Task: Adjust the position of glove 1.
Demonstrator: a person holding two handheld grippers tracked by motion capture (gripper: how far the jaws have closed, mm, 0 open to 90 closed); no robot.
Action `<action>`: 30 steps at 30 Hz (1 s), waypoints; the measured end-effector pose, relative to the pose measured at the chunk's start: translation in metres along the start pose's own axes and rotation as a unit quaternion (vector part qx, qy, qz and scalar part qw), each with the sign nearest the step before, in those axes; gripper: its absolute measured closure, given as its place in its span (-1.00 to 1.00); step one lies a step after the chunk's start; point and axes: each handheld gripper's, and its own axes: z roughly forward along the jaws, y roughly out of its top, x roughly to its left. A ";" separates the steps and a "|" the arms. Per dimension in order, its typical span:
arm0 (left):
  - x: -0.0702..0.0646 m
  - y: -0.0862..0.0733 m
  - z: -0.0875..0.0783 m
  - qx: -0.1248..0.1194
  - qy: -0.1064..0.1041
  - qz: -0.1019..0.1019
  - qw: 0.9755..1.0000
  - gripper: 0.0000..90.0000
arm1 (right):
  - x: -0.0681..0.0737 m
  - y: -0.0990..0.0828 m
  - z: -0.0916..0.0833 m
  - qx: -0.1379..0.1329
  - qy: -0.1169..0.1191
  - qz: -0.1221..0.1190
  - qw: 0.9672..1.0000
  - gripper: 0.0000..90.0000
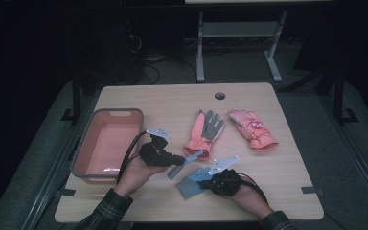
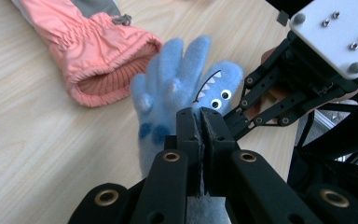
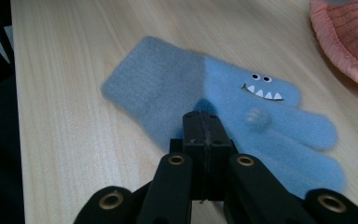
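High view: wooden table (image 1: 287, 158), with the blue glove (image 1: 190, 184) near its front edge as landmark. Left gripper (image 1: 181, 161) just behind and left of the blue glove, a second blue glove (image 1: 186, 163) hanging from its tip. Right gripper (image 1: 206, 178) reaching onto the flat blue glove from the right. Behind the blue glove, a pink-and-grey glove (image 1: 206, 132) lying palm up; farther right of that, a pink glove (image 1: 251, 128). Red bin (image 1: 107, 143) well to the left.

Left gripper view: jaws of the left gripper (image 2: 200, 122) pressed together on the hanging blue glove (image 2: 172, 88), its toothy face and googly eyes beside the tips. Pink cuff (image 2: 107, 60) on the table beyond; right gripper (image 2: 242, 112) close at right.

Right gripper view: jaws of the right gripper (image 3: 204, 122) closed, tips on the flat blue glove (image 3: 223, 100) near its middle; whether pinching fabric or only pressing, unclear. Grey cuff to the left, fingers toward the right. Pink cuff (image 3: 345, 42) beyond, at upper right.
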 end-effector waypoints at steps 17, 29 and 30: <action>-0.003 -0.006 0.018 0.025 -0.019 -0.001 1.000 0.93 | -0.001 0.000 0.000 -0.001 -0.001 0.002 1.000 1.00; -0.006 -0.008 0.031 0.041 -0.021 -0.001 0.999 0.93 | -0.001 0.000 0.000 -0.001 -0.001 0.000 1.000 1.00; -0.007 -0.008 0.032 0.041 -0.019 -0.005 0.999 0.93 | -0.001 0.000 0.000 0.000 -0.001 0.002 1.000 1.00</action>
